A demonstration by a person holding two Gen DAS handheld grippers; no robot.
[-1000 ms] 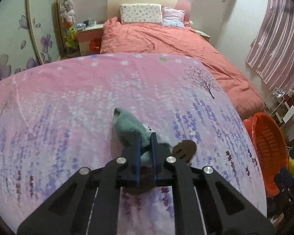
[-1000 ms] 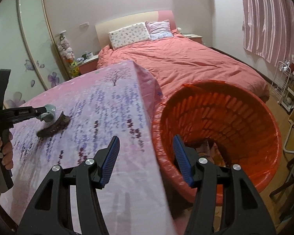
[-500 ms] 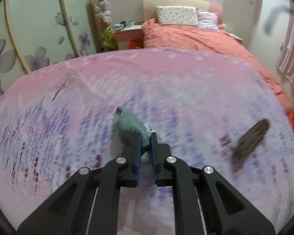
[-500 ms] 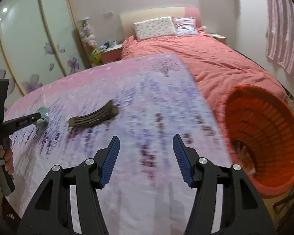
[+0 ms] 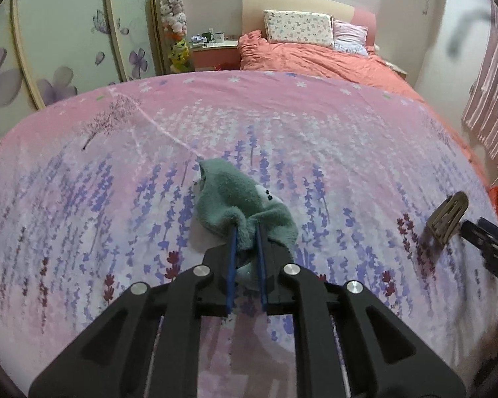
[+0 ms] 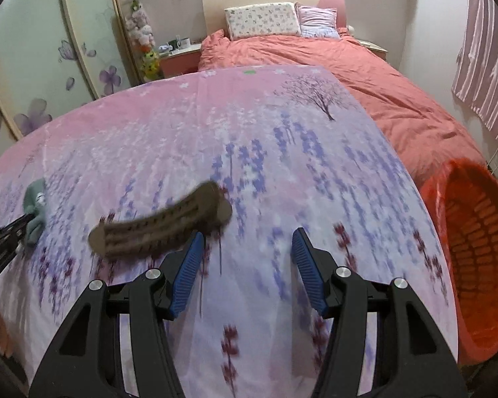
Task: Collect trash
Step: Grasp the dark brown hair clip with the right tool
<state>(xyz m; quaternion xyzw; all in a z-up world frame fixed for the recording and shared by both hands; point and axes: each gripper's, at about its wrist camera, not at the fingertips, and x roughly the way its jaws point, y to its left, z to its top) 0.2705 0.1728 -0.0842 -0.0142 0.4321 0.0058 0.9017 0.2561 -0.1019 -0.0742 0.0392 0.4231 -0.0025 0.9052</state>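
- Right now the left gripper, black with blue pads, is clenched on a fuzzy grey-green sock, a bunch of the fabric pinched between its two fingers.
- That sock lies on a pink bedsheet printed with purple lavender sprigs, which covers the near surface; most of the sock spreads beyond the fingertips, towards the far side.
- Over on the right, a brown ribbed slipper-like piece, blurred, lies on the same sheet, just beyond and to the left of the right gripper's left fingertip.
- Meanwhile the right gripper hangs released, its blue pads well apart with only sheet between them; whether the left pad touches the brown piece I cannot tell.
- From the left wrist view the brown piece appears end-on at the far right of the sheet, with the right gripper's black fingers just beside it.
- Off the right edge of the sheet stands an orange-red plastic basket with a woven wall.
- Farther back is a bed with a salmon duvet and two pillows.
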